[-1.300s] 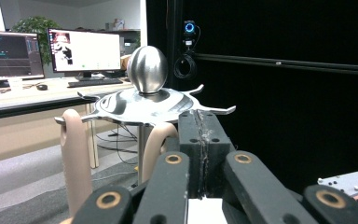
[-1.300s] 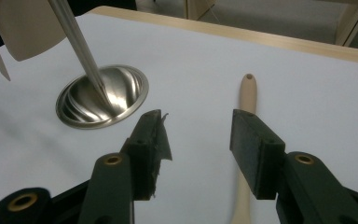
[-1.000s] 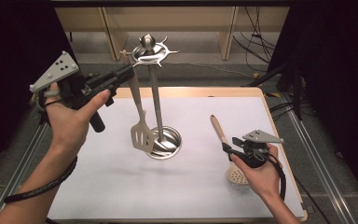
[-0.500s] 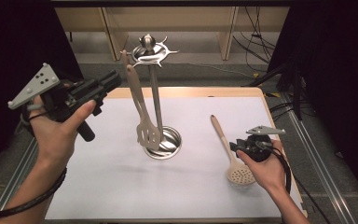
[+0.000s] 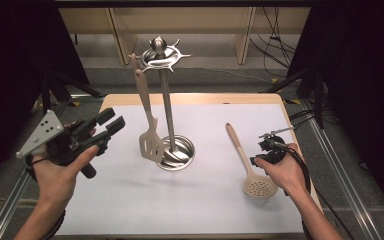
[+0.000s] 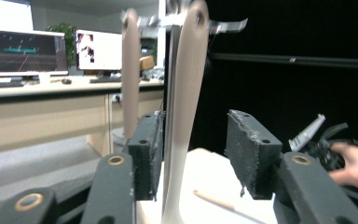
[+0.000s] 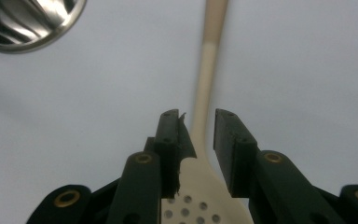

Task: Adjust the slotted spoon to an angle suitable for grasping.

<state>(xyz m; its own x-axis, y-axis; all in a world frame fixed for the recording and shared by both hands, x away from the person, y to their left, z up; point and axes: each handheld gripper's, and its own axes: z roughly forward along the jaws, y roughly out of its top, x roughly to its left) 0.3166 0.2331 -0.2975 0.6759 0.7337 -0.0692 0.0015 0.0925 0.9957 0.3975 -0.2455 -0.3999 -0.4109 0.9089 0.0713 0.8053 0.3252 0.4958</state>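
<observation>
High view: a steel utensil stand (image 5: 166, 100) rises from a round base at the middle of the white tabletop (image 5: 130, 200). A beige slotted turner (image 5: 148, 122) hangs from one of the stand's top hooks, its blade just above the base. To the right, a beige perforated spoon (image 5: 247, 162) lies flat on the tabletop, bowl toward the person. The left gripper (image 5: 111, 126), held left of the stand, is apart from the turner; its jaws have just been opening and stand wide with nothing pressed between them. In the left gripper view the turner's handle (image 6: 186, 107) shows between the separated pads (image 6: 249, 154) without contact. The right gripper (image 5: 258, 161) sits over the spoon's neck. In the right gripper view its jaws (image 7: 198, 154), which have just been closing, straddle the neck of the spoon (image 7: 203, 93) narrowly; gaps remain beside the pads.
</observation>
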